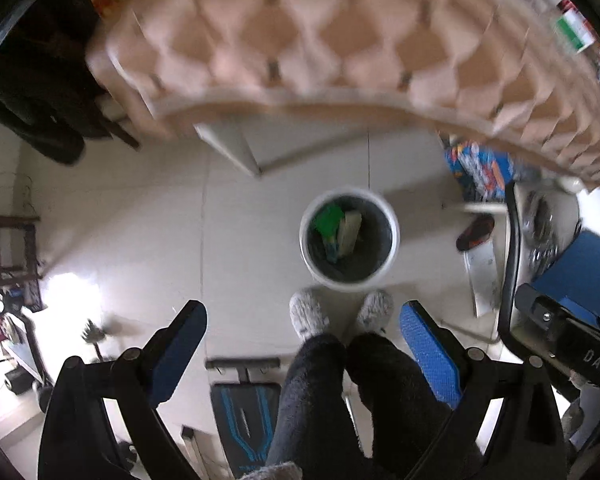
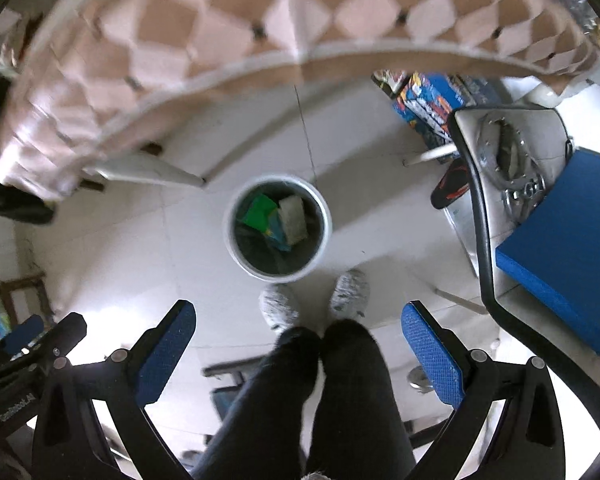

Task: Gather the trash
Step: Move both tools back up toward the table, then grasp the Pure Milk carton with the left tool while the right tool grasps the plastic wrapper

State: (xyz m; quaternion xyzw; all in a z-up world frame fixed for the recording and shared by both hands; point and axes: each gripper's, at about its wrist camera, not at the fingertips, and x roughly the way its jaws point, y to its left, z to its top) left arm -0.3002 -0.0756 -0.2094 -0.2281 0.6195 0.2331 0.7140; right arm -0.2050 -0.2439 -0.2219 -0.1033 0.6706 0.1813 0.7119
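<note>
Both the left gripper (image 1: 303,320) and right gripper (image 2: 299,320) are held spread and empty. Ahead of them, the white trash bin (image 1: 394,236) stands upright, mouth upward, holding a green packet (image 2: 260,210). A weight bench (image 1: 244,404) is seen clearly only by the left view.

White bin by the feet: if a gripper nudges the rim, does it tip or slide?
The white bin probably slides: it looks squat with a wide mouth, and the tile floor looks smooth. It is likely light, holding only a green packet and a few other scraps. A high rim push might rock it.
</note>
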